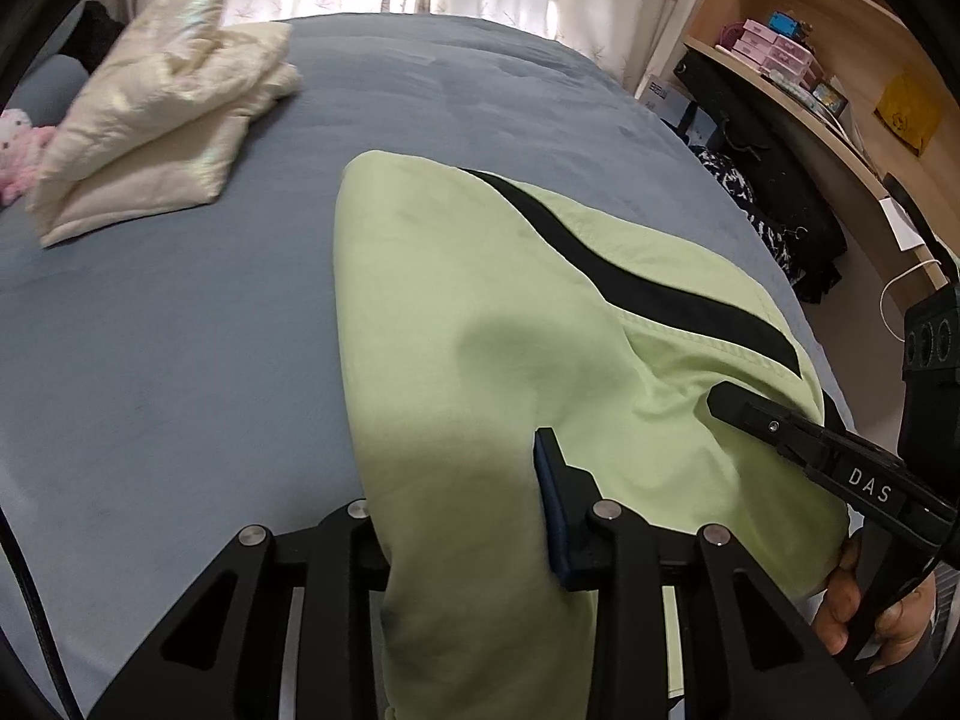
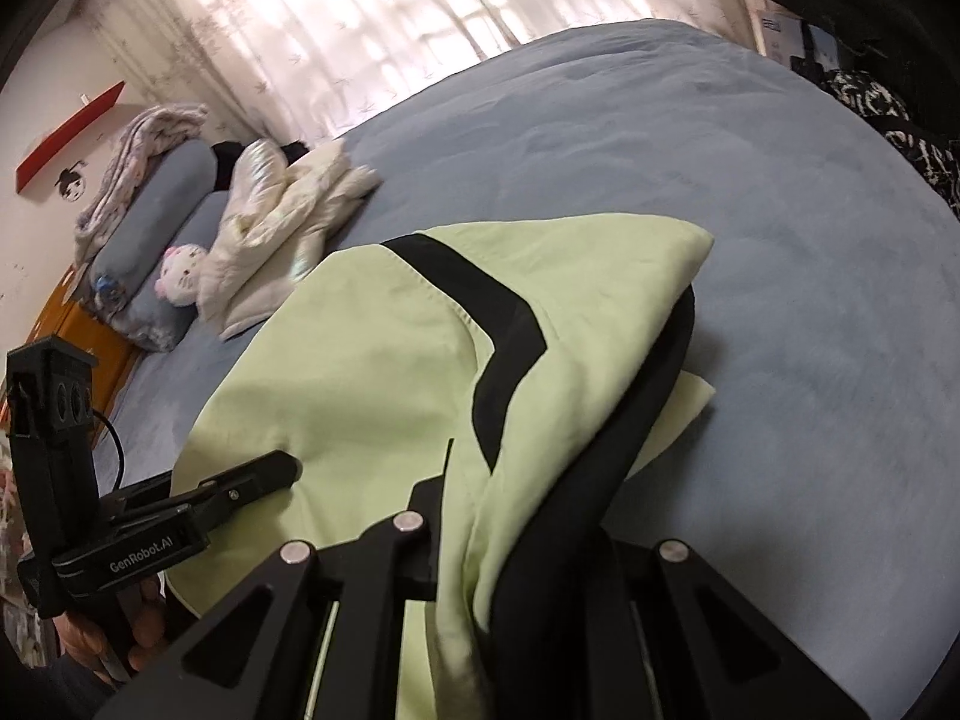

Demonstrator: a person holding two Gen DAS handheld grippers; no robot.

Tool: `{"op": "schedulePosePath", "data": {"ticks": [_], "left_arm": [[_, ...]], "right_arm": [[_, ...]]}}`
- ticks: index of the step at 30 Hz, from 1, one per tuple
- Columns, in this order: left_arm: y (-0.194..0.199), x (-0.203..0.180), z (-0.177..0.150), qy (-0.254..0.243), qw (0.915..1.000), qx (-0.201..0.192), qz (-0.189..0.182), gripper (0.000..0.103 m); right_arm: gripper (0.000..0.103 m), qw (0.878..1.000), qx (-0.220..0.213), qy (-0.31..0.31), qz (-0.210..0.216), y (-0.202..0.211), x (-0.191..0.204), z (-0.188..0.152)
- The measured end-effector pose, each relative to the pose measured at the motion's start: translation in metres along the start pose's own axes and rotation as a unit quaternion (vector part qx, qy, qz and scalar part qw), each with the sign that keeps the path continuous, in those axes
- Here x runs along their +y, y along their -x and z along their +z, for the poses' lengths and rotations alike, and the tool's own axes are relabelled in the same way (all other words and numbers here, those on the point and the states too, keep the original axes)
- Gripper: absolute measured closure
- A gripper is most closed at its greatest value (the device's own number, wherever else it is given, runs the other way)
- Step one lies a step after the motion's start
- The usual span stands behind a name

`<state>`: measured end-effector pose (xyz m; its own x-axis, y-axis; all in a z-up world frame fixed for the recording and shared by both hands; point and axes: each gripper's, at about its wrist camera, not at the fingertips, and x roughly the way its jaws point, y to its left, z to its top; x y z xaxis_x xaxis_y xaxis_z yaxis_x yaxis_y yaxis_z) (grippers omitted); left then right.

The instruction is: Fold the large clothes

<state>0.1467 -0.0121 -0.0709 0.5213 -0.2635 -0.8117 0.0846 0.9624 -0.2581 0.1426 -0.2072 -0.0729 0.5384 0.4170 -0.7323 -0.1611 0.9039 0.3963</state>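
Note:
A light green garment [image 1: 480,312] with a black stripe [image 1: 606,264] lies on the blue-grey bed [image 1: 180,330]; it also shows in the right wrist view [image 2: 372,372]. My left gripper [image 1: 468,516] is shut on the green garment's near edge, cloth draped between its fingers. My right gripper [image 2: 516,546] is shut on the garment's green and black edge. The right gripper's tip [image 1: 738,405] rests over the cloth in the left wrist view. The left gripper [image 2: 264,474] shows at the garment's left edge in the right wrist view.
A folded cream jacket [image 1: 156,138] lies at the bed's far left, also in the right wrist view [image 2: 282,228]. Bolsters and a plush toy [image 2: 180,276] sit by the headboard. A wooden shelf unit [image 1: 840,78] and dark bags [image 1: 774,204] stand right of the bed.

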Motion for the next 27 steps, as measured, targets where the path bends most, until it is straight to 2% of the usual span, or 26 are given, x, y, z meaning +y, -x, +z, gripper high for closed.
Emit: {"op": "schedulePosePath", "data": {"ticks": [5,9,14,16,20,23,27], "left_arm": [[0.050,0.036,-0.015,0.007,0.9995,-0.026,0.018,0.073],[0.097,0.070,-0.016,0.013,0.9975,-0.058,0.039,0.073],[0.150,0.125,0.004,0.028,0.9930,-0.098,0.059,0.073],[0.165,0.146,0.018,0.029,0.9908,-0.111,0.072,0.073],[0.189,0.196,0.070,0.030,0.9850,-0.142,0.093,0.073],[0.196,0.236,0.119,0.023,0.9808,-0.162,0.106,0.073],[0.189,0.282,0.203,0.009,0.9769,-0.182,0.112,0.073]], "right_arm": [[0.093,1.000,-0.004,0.021,0.022,0.007,0.049,-0.008],[0.093,0.998,-0.012,0.049,0.045,0.009,0.100,0.000],[0.093,0.992,-0.030,0.090,0.079,0.004,0.172,0.030],[0.093,0.989,-0.037,0.110,0.093,-0.005,0.204,0.052],[0.093,0.983,-0.053,0.135,0.111,-0.026,0.256,0.099],[0.093,0.979,-0.069,0.143,0.126,-0.048,0.289,0.148],[0.093,0.975,-0.095,0.153,0.131,-0.088,0.325,0.219]]}}
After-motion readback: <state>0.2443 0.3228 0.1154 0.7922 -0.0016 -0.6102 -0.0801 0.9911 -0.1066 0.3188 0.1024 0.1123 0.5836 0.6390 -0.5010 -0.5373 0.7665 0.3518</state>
